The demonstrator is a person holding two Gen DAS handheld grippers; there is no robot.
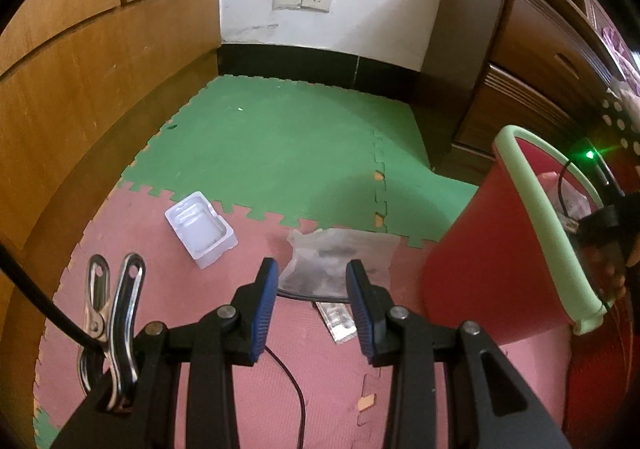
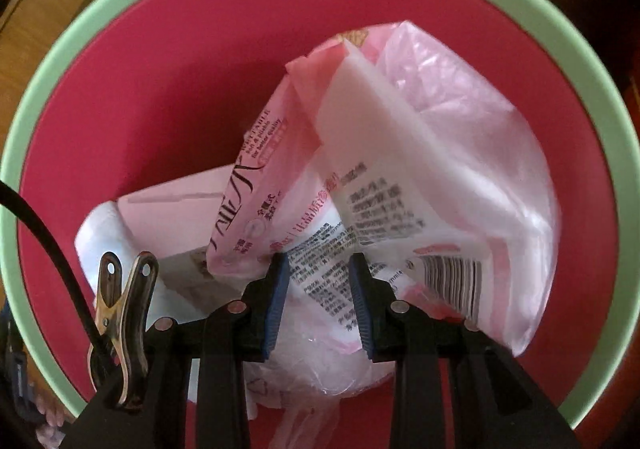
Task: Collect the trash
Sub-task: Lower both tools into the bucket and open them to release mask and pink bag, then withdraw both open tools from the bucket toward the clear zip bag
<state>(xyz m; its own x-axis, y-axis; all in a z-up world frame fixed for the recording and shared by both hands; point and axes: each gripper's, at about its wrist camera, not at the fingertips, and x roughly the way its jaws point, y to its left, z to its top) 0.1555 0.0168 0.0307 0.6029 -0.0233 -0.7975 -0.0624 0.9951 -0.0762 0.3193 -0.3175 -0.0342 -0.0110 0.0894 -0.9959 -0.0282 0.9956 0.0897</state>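
Two blue-padded fingers of the left gripper (image 1: 312,285) stand apart, empty — a clear plastic bag (image 1: 340,263) lies flat just ahead between them, long axis crosswise. Farther left sits a white tray (image 1: 200,229). Right gripper (image 2: 318,281), jaws parted over a pink wrapper (image 2: 320,209) — cannot tell if held — inside the red bin (image 2: 160,89).

My floor is foam mat (image 1: 280,153), green beyond, pink near. Just past my left fingertips (image 1: 269,277) lies a clear plastic bag (image 1: 340,257), a small wrapper (image 1: 338,319) below it; a white plastic tray (image 1: 200,229) lies further left, a red bin (image 1: 492,249) stands right
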